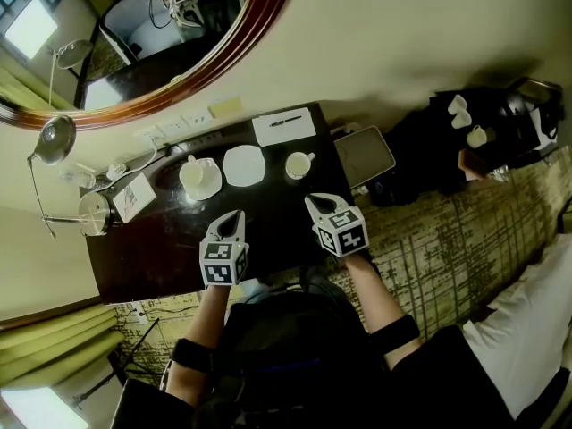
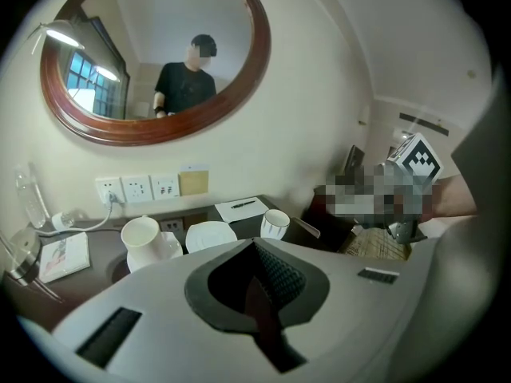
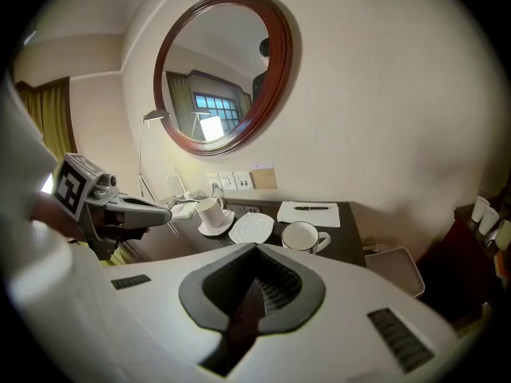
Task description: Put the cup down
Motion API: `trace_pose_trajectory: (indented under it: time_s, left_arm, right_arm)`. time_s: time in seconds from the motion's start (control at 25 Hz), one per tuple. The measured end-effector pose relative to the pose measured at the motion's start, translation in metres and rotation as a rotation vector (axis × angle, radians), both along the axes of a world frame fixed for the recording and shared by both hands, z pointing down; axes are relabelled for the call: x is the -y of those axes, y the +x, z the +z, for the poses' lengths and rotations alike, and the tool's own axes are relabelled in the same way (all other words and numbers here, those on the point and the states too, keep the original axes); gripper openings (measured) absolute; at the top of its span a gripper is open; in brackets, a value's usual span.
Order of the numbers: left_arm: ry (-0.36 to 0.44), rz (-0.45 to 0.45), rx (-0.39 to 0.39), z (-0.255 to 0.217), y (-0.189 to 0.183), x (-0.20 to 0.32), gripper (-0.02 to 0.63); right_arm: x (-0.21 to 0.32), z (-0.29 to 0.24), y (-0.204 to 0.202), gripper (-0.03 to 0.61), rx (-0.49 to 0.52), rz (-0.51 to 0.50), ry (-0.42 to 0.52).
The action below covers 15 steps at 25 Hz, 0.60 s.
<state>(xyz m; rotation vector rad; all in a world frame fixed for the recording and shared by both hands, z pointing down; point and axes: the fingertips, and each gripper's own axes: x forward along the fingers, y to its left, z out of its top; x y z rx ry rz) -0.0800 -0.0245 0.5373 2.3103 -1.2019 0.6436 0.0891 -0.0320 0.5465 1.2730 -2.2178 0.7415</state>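
Observation:
On the dark desk (image 1: 170,257) stand a white cup on a saucer (image 1: 199,177), an empty white saucer (image 1: 244,165) and a second white cup (image 1: 299,164) with a dark rim line. My left gripper (image 1: 234,216) hovers over the desk's near part, short of the cup on its saucer (image 2: 141,234), jaws shut and empty. My right gripper (image 1: 315,203) hangs near the desk's right front, just short of the loose cup (image 3: 302,236), also shut with nothing held. In the right gripper view the empty saucer (image 3: 251,227) lies left of that cup.
A notepad with a pen (image 1: 284,126) lies at the desk's back by wall sockets (image 2: 136,187). A grey tray (image 1: 362,155) sits off the right end. An oval mirror (image 1: 179,52) hangs above. Lamps (image 1: 55,141) and a card (image 1: 134,197) occupy the left end.

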Motion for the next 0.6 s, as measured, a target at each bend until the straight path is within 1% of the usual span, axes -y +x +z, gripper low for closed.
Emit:
trace_pose_trajectory:
  time_s: [0.16,0.24,0.4,0.48,0.52,0.56,0.6]
  left_arm:
    - [0.014,-0.017,0.012,0.002,-0.003,0.003,0.001]
    - [0.003,-0.021,0.015,0.001,-0.003,0.004,0.001]
    - [-0.018,-0.011,0.035,0.004,0.0,0.005,0.001]
    - [-0.012,0.006,0.033,0.005,0.004,0.009,0.001]
    - [-0.008,0.015,0.029,0.006,0.006,0.011,0.001]
    - [-0.007,0.022,0.026,0.008,0.008,0.013,0.001]
    - [-0.011,0.029,0.023,0.01,0.01,0.014,0.001]
  right_arm:
    - [-0.002,0.0,-0.005,0.009,0.011,-0.006,-0.018]
    - [-0.001,0.001,-0.007,0.009,0.01,-0.012,-0.02]
    - [0.008,-0.003,-0.007,0.023,-0.028,-0.001,0.003]
    - [0.012,0.003,-0.004,0.025,-0.053,0.01,-0.01]
    - [0.015,0.006,-0.004,0.03,-0.065,0.011,-0.019]
    - [0.018,0.008,-0.004,0.049,-0.075,0.009,-0.028]
    - [0.022,0.011,-0.004,0.083,-0.083,0.007,-0.041]
